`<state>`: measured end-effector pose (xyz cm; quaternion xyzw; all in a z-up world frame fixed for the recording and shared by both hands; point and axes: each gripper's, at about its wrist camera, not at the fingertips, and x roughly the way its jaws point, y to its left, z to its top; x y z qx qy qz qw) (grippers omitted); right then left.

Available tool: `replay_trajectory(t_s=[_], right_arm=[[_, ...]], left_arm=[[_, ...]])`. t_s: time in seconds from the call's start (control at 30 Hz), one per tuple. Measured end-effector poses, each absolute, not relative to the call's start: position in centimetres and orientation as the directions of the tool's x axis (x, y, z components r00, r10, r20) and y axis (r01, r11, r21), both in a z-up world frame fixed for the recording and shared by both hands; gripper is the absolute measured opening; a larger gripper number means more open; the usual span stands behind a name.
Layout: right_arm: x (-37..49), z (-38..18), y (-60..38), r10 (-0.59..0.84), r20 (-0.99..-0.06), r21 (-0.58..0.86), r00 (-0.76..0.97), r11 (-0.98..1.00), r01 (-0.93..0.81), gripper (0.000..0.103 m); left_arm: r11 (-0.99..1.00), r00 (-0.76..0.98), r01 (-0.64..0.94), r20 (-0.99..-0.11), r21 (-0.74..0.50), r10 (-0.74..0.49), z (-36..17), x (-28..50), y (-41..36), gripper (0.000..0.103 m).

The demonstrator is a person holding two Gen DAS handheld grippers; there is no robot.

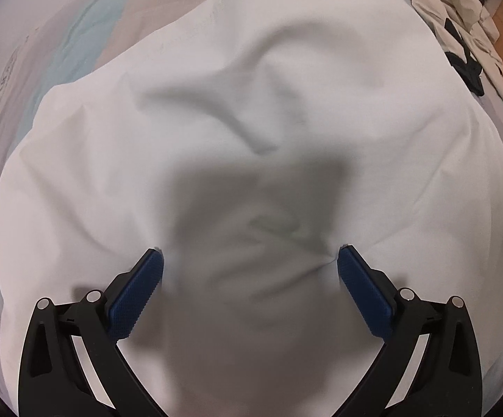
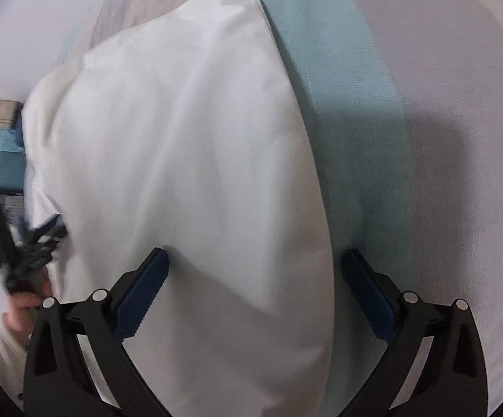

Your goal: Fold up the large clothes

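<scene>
Both grippers' spread jaws hang over the white cloth point(image 1: 251, 104).

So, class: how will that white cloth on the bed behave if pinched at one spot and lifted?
The white cloth is probably floppy: it lies in soft creases. It looks thin, so likely light. It would likely drape and bunch rather than hold shape.

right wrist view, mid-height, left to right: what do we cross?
Teal blue box → white garment → teal stripe of the mattress → pale grey mattress surface.
</scene>
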<state>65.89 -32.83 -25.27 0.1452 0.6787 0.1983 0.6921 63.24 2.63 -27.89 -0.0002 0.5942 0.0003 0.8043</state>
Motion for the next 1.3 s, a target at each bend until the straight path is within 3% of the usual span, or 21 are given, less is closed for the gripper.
replay_trajectory(t_s=[0.1, 0.2, 0.37, 0.47, 0.5, 0.6, 0.77, 0.87, 0.9, 0.93, 1.0, 1.1, 1.2, 1.3], right_arm=[[65.8, -24.2, -31.7, 0.607, -0.791, 0.611, -0.074, 0.779, -0.139, 0.089], [65.9, -25.4, -31.6, 0.598, -0.793, 0.609, -0.117, 0.783, -0.127, 0.086], [64.7, -24.5, -30.7, 0.691, -0.719, 0.694, -0.078, 0.706, -0.139, 0.077], [64.7, -25.0, -30.8, 0.689, -0.722, 0.691, -0.069, 0.711, -0.131, 0.060], [64.7, -24.6, -30.9, 0.677, -0.735, 0.675, -0.039, 0.724, -0.142, 0.047], [64.2, -22.5, -30.5, 0.679, -0.734, 0.665, 0.014, 0.723, -0.188, 0.039], [62.9, -20.6, -29.3, 0.618, -0.778, 0.579, 0.110, 0.775, -0.252, 0.039], [62.7, -23.6, -29.2, 0.565, -0.824, 0.555, 0.052, 0.821, -0.130, 0.059], [62.8, -24.5, -29.4, 0.568, -0.822, 0.562, 0.043, 0.821, -0.097, 0.059], [62.8, -24.8, -29.7, 0.578, -0.814, 0.573, 0.060, 0.816, -0.077, 0.056], [62.6, -23.9, -29.6, 0.587, -0.804, 0.579, 0.097, 0.809, -0.100, 0.027], [62.2, -22.0, -29.2, 0.590, -0.799, 0.580, 0.113, 0.807, -0.110, 0.017], [63.2, -23.2, -29.3, 0.540, -0.841, 0.539, 0.035, 0.842, -0.027, 0.022], [64.3, -25.3, -29.7, 0.533, -0.846, 0.532, -0.025, 0.846, 0.036, 0.038]], left_arm=[[1.000, 0.292, 0.001, -0.956, 0.002, 0.002, -27.9, 63.6, 2.7, 0.099], [1.000, 0.294, 0.001, -0.956, 0.004, 0.003, -28.2, 63.5, 2.4, 0.099], [1.000, 0.299, -0.006, -0.954, 0.013, 0.014, -27.8, 63.9, 2.4, 0.099], [1.000, 0.306, -0.006, -0.952, 0.019, 0.020, -27.9, 63.8, 2.2, 0.099], [1.000, 0.308, -0.005, -0.951, 0.021, 0.022, -27.9, 63.7, 2.1, 0.099], [1.000, 0.310, -0.009, -0.951, 0.023, 0.025, -27.9, 63.8, 2.0, 0.099], [1.000, 0.311, -0.011, -0.950, 0.024, 0.026, -27.8, 63.7, 2.0, 0.099], [1.000, 0.309, -0.009, -0.951, 0.026, 0.028, -27.7, 63.8, 2.0, 0.099], [1.000, 0.308, -0.008, -0.951, 0.027, 0.028, -27.7, 63.7, 1.9, 0.099], [1.000, 0.306, -0.008, -0.952, 0.025, 0.026, -27.7, 63.8, 2.0, 0.099], [1.000, 0.300, -0.007, -0.954, 0.023, 0.024, -27.6, 63.8, 2.1, 0.099], [1.000, 0.300, 0.001, -0.954, 0.020, 0.019, -27.7, 63.9, 2.3, 0.099], [1.000, 0.304, 0.003, -0.953, 0.021, 0.019, -27.6, 63.9, 2.4, 0.099], [1.000, 0.304, 0.003, -0.953, 0.023, 0.021, -27.7, 64.0, 2.5, 0.099]])
